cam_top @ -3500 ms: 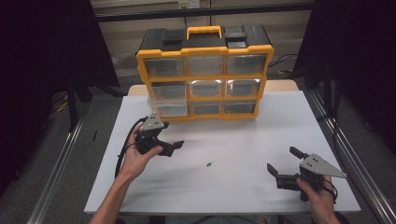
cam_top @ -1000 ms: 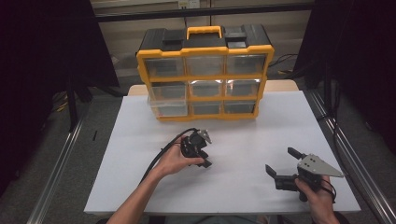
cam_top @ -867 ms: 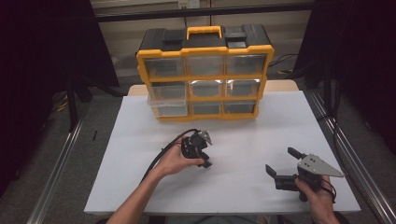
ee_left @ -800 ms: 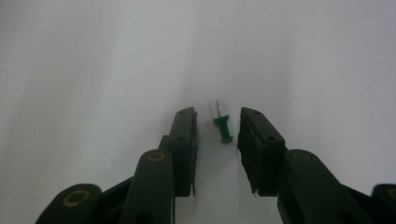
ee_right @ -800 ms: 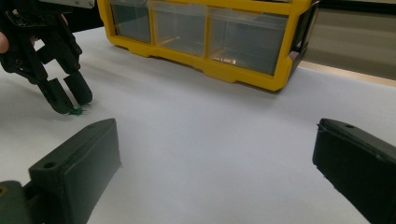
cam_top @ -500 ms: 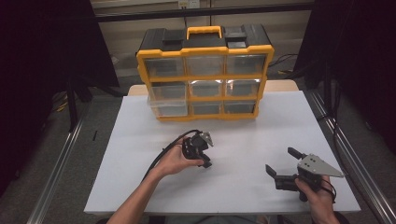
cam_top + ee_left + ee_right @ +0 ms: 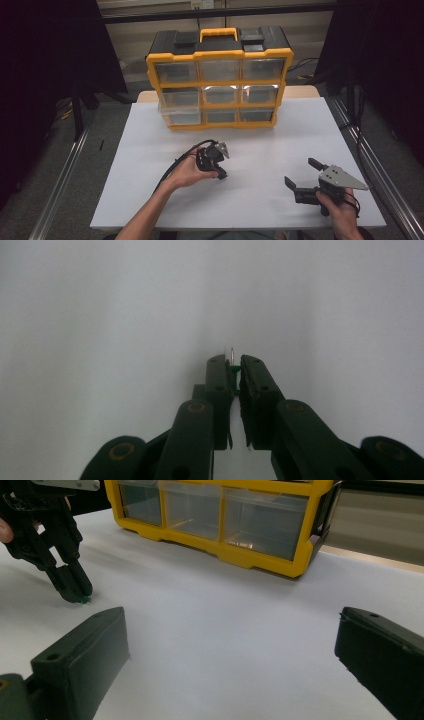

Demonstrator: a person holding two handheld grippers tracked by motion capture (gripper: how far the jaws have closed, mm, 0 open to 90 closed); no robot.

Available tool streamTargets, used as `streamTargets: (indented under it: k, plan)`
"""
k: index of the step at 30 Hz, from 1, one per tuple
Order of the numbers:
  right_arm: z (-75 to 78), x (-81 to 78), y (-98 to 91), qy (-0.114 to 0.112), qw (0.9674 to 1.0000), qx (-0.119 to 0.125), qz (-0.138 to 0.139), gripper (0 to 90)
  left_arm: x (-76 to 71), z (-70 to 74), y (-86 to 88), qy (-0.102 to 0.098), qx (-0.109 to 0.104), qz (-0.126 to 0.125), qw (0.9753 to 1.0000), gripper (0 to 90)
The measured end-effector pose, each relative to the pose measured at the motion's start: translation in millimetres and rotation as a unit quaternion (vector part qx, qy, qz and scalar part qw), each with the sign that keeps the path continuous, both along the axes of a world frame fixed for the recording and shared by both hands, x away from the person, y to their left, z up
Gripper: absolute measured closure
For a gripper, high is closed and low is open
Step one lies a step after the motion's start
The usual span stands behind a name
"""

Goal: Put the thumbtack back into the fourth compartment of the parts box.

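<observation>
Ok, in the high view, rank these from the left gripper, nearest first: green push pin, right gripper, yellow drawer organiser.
1. Small green push pin: pinched between the jaws of the left gripper, which have just been closing.
2. Yellow-and-black plastic drawer organiser: behind, at the table's back.
3. Right gripper: off to the right, jaws open.

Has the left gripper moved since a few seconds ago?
Yes. The left gripper went from near the yellow drawer cabinet's lower left corner toward the table's middle, and has just been closing on a green pushpin.
</observation>
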State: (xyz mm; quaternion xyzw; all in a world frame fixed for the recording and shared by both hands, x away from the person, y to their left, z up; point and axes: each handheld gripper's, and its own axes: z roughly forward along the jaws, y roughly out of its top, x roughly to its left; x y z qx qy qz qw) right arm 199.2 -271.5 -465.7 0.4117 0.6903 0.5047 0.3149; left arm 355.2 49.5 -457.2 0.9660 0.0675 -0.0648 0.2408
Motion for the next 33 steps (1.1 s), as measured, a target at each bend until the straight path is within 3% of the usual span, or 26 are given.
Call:
streamTargets:
  k: [11, 14, 15, 17, 18, 20, 22, 23, 25, 26, 27, 30, 31, 33]
  plan:
    - [0.0, -0.2, 0.2, 0.001, 1.0, 0.001, 0.001, 0.8, -0.1, -1.7, 3.4, -0.008, -0.012, -0.003, 0.9999, 85.5]
    - [0.0, -0.2, 0.0, 0.001, 1.0, 0.002, 0.0, 0.8, 0.1, -2.9, 5.1, 0.001, -0.024, 0.002, 0.9997, 85.7]
    - [0.1, -0.2, -0.1, 0.001, 1.0, 0.002, 0.0, 0.8, -1.1, -3.7, 5.7, -0.009, -0.031, 0.012, 0.9994, 85.7]
    - [0.1, -0.2, -0.1, 0.001, 1.0, 0.002, 0.001, 0.8, 0.8, -1.7, 7.2, -0.002, -0.029, 0.003, 0.9996, 85.7]
    - [0.0, -0.1, 0.0, 0.001, 1.0, 0.003, 0.0, 0.8, -1.0, -1.9, 7.1, -0.008, -0.038, 0.017, 0.9991, 85.7]
    - [0.2, -0.4, -0.3, 0.003, 1.0, 0.003, 0.0, 0.8, 1.4, 2.4, 8.9, 0.009, -0.037, 0.002, 0.9993, 85.7]
    - [0.3, -0.4, -0.4, 0.003, 1.0, 0.003, 0.0, 0.8, 1.5, 4.5, 10.3, 0.008, -0.044, 0.002, 0.999, 85.7]
    - [0.3, -0.4, -0.4, 0.002, 1.0, 0.003, 0.0, 0.8, -0.4, 3.5, 10.4, -0.016, -0.055, 0.014, 0.9983, 85.7]
    - [0.3, -0.4, -0.4, 0.002, 1.0, 0.003, 0.0, 0.8, -0.7, 4.1, 11.6, -0.013, -0.063, 0.018, 0.9977, 85.7]
    - [0.3, -0.4, -0.4, 0.002, 1.0, 0.003, 0.0, 0.8, 2.0, 7.6, 13.2, 0.001, -0.057, 0.006, 0.9984, 85.7]
    - [0.3, -0.4, -0.5, 0.002, 1.0, 0.003, -0.001, 0.8, 0.0, 6.2, 13.3, -0.014, -0.073, 0.021, 0.9971, 85.7]
    - [0.4, -0.5, -0.7, 0.001, 1.0, 0.003, 0.0, 0.8, 0.2, 9.8, 15.8, -0.014, -0.082, 0.024, 0.9962, 85.7]
    - [0.2, -0.2, -0.5, 0.0, 1.0, 0.005, -0.001, 0.8, -0.2, 10.5, 16.1, -0.024, -0.086, 0.026, 0.9957, 85.7]
    - [0.2, -0.2, -0.6, 0.0, 1.0, 0.004, -0.002, 0.8, -0.4, 13.1, 18.0, -0.019, -0.088, 0.025, 0.9956, 85.8]
